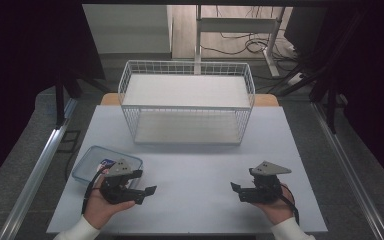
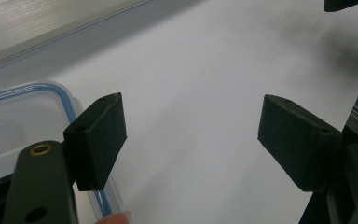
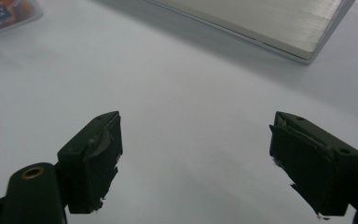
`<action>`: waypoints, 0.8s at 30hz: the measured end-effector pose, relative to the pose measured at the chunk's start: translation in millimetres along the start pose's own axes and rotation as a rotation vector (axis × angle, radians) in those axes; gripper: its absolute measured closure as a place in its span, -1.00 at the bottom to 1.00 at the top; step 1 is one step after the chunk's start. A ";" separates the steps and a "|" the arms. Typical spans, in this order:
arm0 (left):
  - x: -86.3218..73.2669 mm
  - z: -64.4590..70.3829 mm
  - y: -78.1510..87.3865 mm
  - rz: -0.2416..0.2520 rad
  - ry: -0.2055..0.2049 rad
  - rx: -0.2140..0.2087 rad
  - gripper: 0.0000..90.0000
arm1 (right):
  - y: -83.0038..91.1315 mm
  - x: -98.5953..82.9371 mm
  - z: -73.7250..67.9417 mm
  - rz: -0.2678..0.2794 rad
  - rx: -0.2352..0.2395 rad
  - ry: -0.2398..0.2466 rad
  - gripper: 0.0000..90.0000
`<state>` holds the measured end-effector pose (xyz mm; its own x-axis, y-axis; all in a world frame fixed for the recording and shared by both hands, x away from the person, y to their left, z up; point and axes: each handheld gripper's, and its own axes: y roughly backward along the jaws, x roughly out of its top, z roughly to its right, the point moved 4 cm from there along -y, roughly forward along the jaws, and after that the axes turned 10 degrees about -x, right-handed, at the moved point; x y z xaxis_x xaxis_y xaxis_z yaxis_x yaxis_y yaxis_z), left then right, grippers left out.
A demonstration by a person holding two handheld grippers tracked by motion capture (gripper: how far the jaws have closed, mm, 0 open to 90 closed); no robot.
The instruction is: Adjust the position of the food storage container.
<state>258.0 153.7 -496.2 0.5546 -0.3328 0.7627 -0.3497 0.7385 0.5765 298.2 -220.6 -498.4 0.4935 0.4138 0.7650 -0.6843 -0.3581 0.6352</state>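
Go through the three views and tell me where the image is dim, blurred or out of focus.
High view: dark vignette on both sides, table evenly lit, wire basket sharp. Left gripper view: container and jaws soft, close up. Right gripper view: jaws fairly sharp, far label blurred.

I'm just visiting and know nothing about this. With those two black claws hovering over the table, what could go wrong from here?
Two guesses. The left gripper hangs open right beside the clear plastic container, which sits near the table's left edge; a careless nudge might slide it off. The right gripper's pads look torn and frayed, so a smooth lid could slip in their grasp.
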 end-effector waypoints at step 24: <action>4.7 0.3 10.7 0.008 0.009 0.017 -0.45 | 3.9 2.5 -7.1 -0.004 0.012 0.002 -0.56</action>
<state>256.6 159.8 -486.3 0.5586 -0.3214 0.7647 -0.3668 0.7311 0.5753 293.0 -215.0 -494.8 0.4950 0.4167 0.7625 -0.6762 -0.3664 0.6391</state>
